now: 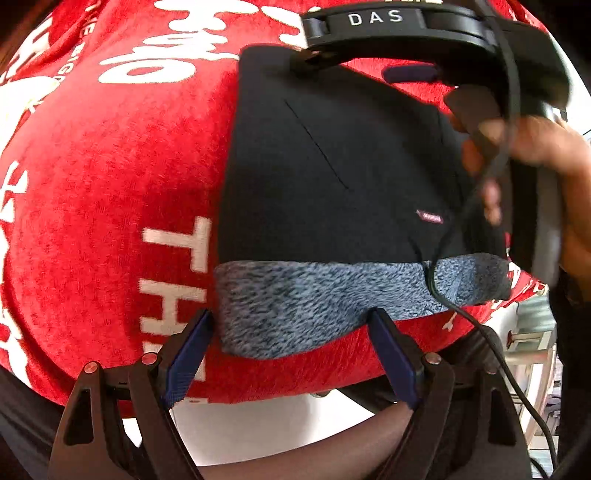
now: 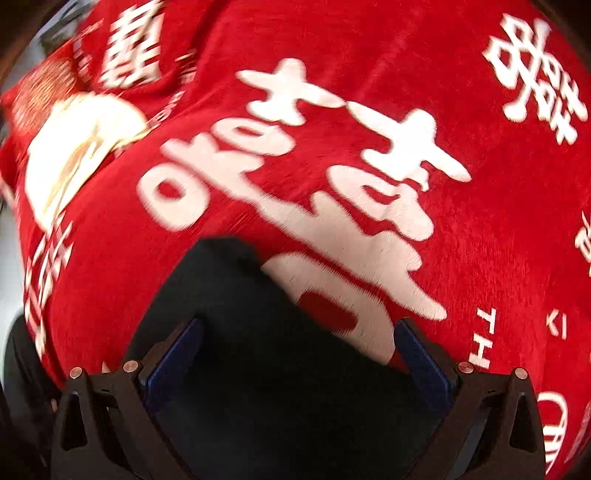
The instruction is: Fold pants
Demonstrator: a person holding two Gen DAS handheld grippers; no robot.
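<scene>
Dark navy pants (image 1: 332,166) lie folded on a red cloth with white lettering (image 1: 110,166). Their grey fleece lining (image 1: 295,295) shows along the near edge. My left gripper (image 1: 291,325) is open, its blue pads straddling the fleece edge just above the cloth. The right gripper's black body (image 1: 406,33) hovers over the pants' far end, held by a hand (image 1: 535,147). In the right wrist view, my right gripper (image 2: 299,332) is open over a dark corner of the pants (image 2: 240,314) on the red cloth (image 2: 369,55).
The red cloth's near edge (image 1: 295,384) hangs over a white surface (image 1: 258,424). A black cable (image 1: 517,387) trails from the right gripper past the pants' corner. Metal furniture (image 1: 532,332) stands at the right.
</scene>
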